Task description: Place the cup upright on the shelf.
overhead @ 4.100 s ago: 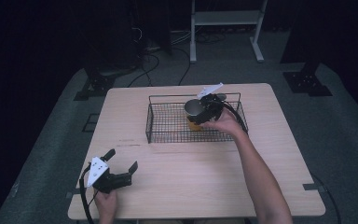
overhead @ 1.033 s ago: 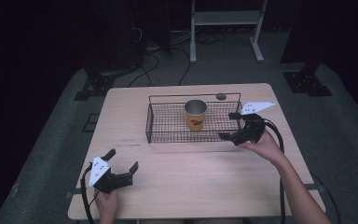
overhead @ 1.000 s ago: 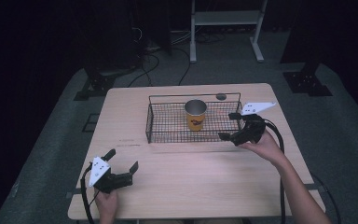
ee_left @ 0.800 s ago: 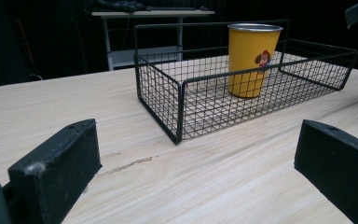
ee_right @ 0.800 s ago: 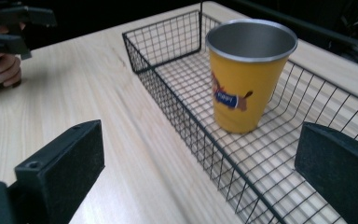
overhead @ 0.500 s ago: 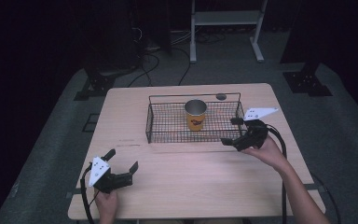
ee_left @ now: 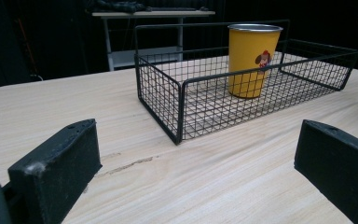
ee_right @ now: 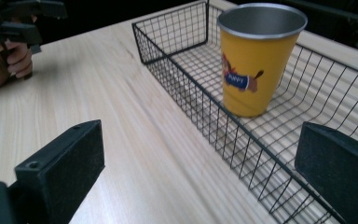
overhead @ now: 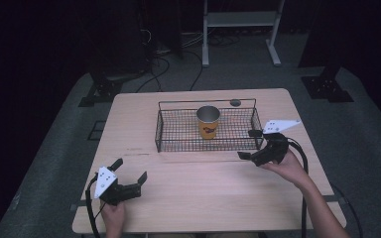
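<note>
Both my hand-held grippers, left (overhead: 129,171) and right (overhead: 250,145), spread empty; yellow cup (overhead: 208,122) stands in wire basket (overhead: 178,144) at my 12 o'clock, apparently placed, withdrawal next.

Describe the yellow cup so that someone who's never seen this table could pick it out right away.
On the light wooden table sits a shallow black wire basket, toward the far edge. Standing upright inside it, a little right of its middle, is the yellow cup. It has a bare metal rim and inside and a cartoon dog printed on its side, and it is the one thing in the basket.
</note>
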A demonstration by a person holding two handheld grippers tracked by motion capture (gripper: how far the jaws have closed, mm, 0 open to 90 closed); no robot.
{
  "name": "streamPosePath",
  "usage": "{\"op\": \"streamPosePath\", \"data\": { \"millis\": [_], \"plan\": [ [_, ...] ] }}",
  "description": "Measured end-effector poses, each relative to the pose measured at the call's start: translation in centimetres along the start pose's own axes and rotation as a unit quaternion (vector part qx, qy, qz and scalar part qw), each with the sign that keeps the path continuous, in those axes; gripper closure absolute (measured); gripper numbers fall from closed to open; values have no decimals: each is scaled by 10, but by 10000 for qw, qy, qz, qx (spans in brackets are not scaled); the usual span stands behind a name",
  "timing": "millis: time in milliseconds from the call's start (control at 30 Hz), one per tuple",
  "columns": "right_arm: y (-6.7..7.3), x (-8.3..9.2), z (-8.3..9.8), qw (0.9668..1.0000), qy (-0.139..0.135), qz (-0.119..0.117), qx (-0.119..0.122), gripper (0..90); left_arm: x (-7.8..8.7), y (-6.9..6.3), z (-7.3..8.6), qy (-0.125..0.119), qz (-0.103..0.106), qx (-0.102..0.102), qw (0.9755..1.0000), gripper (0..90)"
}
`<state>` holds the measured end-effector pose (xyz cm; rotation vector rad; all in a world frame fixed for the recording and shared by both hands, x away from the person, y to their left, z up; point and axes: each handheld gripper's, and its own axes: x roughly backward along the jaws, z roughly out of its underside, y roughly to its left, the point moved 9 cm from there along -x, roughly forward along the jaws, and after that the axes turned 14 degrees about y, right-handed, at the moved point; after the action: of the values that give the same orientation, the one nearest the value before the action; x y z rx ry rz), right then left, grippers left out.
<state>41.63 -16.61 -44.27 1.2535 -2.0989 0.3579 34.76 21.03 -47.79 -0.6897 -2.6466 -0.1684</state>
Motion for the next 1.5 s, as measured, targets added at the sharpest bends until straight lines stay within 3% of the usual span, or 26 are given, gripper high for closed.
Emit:
{"op": "streamPosePath", "data": {
  "millis": [767,1500],
  "plan": [
    [7,2,26,9999,69,9,-90,7,0,0,0,3,-14,-9,10000,0],
    [11,9,51,9995,-58,40,-317,8,0,0,0,-2,-9,-6,10000,0]
  ]
}}
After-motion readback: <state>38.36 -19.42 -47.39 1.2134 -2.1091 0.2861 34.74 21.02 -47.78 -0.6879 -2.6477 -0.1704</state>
